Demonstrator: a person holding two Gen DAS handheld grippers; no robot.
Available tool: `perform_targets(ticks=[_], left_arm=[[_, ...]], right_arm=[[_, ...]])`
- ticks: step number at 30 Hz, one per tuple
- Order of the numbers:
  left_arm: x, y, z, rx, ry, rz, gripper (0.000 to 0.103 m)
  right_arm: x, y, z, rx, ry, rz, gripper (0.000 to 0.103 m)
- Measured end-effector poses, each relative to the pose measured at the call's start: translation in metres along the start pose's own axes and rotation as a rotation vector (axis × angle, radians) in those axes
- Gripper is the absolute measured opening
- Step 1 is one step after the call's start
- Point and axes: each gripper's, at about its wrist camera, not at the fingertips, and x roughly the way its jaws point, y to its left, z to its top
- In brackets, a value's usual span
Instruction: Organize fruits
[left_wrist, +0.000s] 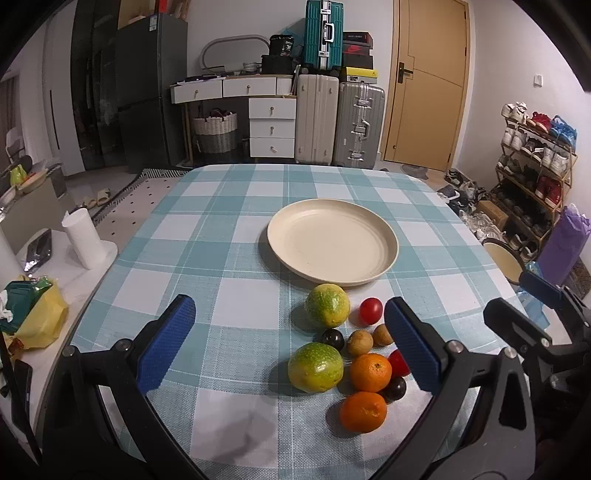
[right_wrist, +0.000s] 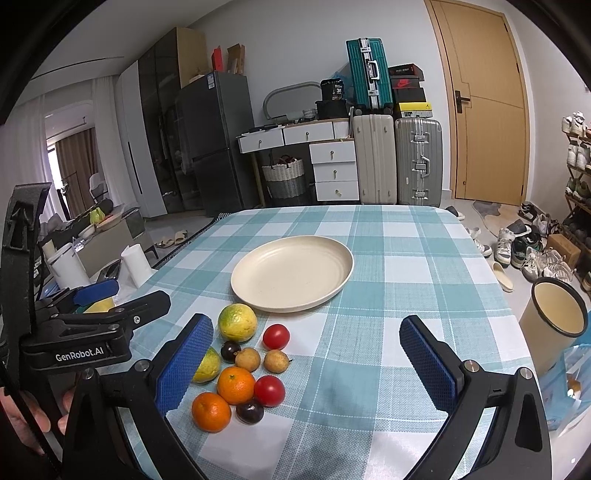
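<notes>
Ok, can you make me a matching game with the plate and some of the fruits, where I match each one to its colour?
Things:
1. plate
2. tangerine nearest the camera
3. tomato closest to the plate
4. plum beside that tangerine

Colours:
A. red
B. dark purple
C. cream
D. orange

Pairs: 1-C, 2-D, 3-A, 4-B

The round cream plate (left_wrist: 332, 245) sits bare inside on the teal-and-white checked tablecloth (left_wrist: 229, 221), with clear cloth to its left, right and far side. Just beside its near rim, a tight cluster of green, orange, red, brown and dark round fruits (left_wrist: 354, 354) blocks the straight approach. Open cloth lies left of the cluster in the left wrist view and right of it in the right wrist view.
</notes>
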Motion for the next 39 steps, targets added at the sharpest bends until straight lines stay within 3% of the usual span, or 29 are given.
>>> perform_targets(ticks=[5,8,12,16,24,29,39], left_arm=[[0.005,0.008,0.004,0.010,0.081,-0.010,0.102],[0.006,0.014,0.003,-0.010,0.202,-0.050,0.102],[0.009,0.021,-0.004,-0.030,0.165,-0.097,0.102],[0.017,0.026,-0.011,-0.004,0.139,-0.090,0.102],[0.045,0.027,-0.025,-0.044,0.148,-0.171,0.102],[0.059,0.024,-0.027,-0.057,0.169,-0.219,0.094],[0.081,0.019,-0.034,-0.074,0.227,-0.292,0.069]], right_arm=[[0.003,-0.001,-0.001,0.003,0.006,0.002,0.103],[0.005,-0.001,-0.001,0.001,0.010,0.003,0.103],[0.007,-0.001,-0.003,-0.002,0.013,0.010,0.103],[0.011,-0.001,-0.004,0.001,0.020,0.033,0.103],[0.019,-0.003,-0.007,0.002,0.031,0.040,0.103],[0.024,-0.004,-0.009,0.008,0.042,0.037,0.103],[0.030,-0.008,-0.012,0.022,0.057,0.041,0.103]])
